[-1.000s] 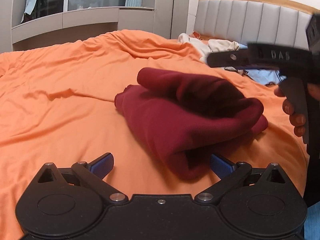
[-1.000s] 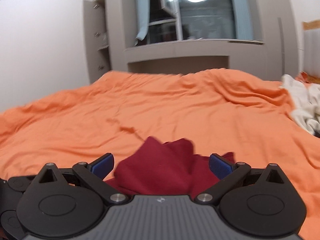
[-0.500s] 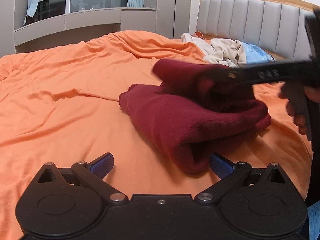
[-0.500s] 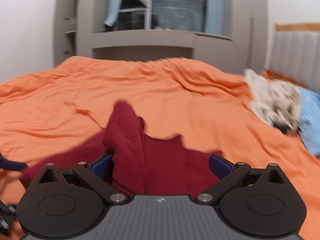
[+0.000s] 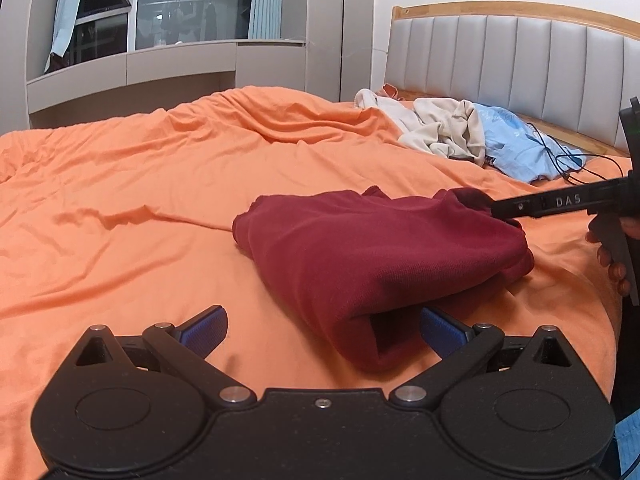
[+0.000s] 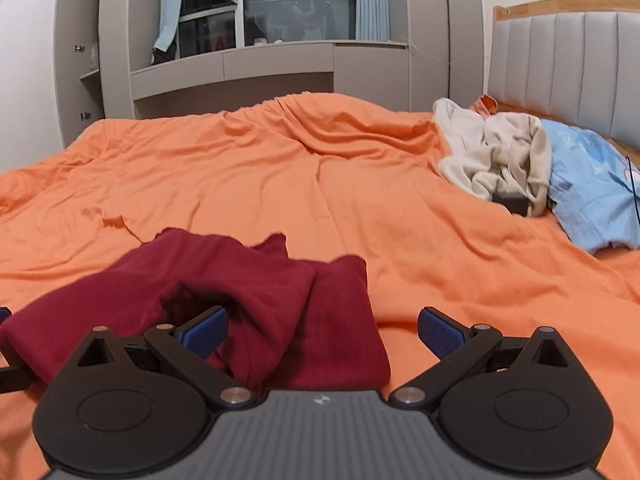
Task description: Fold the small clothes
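Orange sheets cover the bed (image 5: 140, 184), with a dark red knit garment (image 5: 372, 256) bunched near its front edge. Both tools, left (image 5: 320, 328) and right (image 6: 322, 330), stand apart, gripping nothing, probably ready to take a fresh fold.

Left claw (image 5: 322, 330) sits low with its blue pads spread wide. Right claw (image 6: 322, 330) is likewise spread wide; fingers (image 5: 610, 266) grip its handle at 3 o'clock.

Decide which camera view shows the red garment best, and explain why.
The left wrist view: the red garment lies whole on the orange sheet, folded bulk and open end visible. The right wrist view shows only its near part, with the lower edge cut off by the right tongs.
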